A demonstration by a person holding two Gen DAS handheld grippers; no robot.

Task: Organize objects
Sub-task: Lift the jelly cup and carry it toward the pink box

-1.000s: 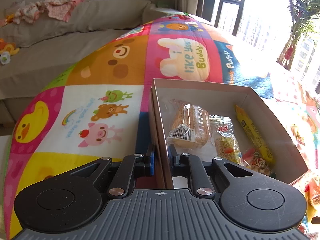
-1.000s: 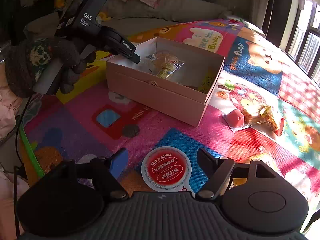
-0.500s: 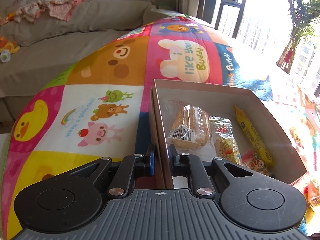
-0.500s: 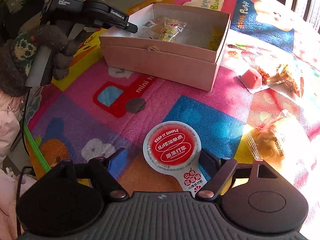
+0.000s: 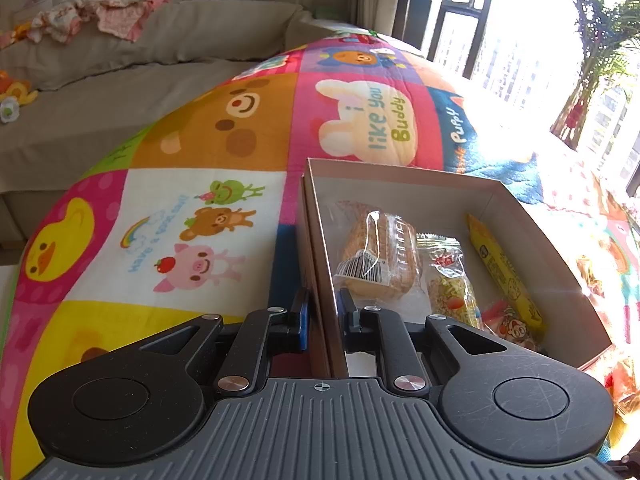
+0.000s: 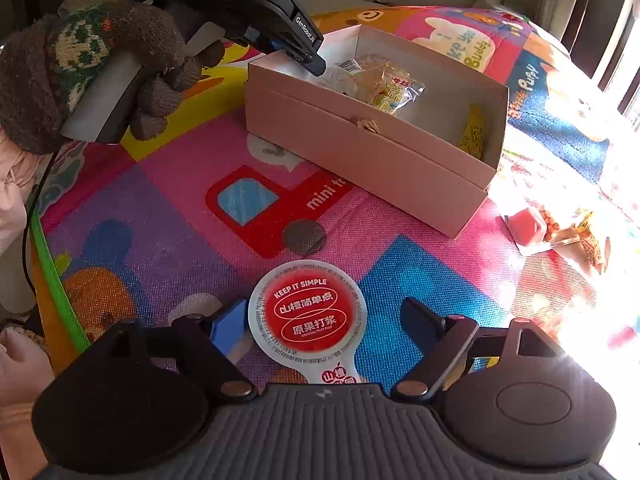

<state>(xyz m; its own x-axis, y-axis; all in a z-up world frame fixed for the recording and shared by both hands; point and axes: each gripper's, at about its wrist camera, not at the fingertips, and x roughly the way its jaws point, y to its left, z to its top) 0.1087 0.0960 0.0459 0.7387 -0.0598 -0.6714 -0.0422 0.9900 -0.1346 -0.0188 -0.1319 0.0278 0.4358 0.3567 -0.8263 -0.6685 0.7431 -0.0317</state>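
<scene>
Four wrapped snacks (image 5: 378, 256) fill the box (image 5: 552, 248), left tool (image 5: 323, 312) clamping its wall.

Play mat (image 5: 208, 128): patchwork of bright cartoon squares (duck, bear, rabbit, pig), covering the floor. Sofa (image 5: 120, 92): taupe fabric, along the mat's far edge, with a long cushion (image 5: 208, 28) and crumpled pink clothing (image 5: 100, 16) on top. Window (image 5: 500, 40): dark-framed, tall, by the mat's far right corner; hard sunlight floods in and washes out the mat's right edge. Potted plant (image 5: 600, 40): green fronds, against the glass.
</scene>
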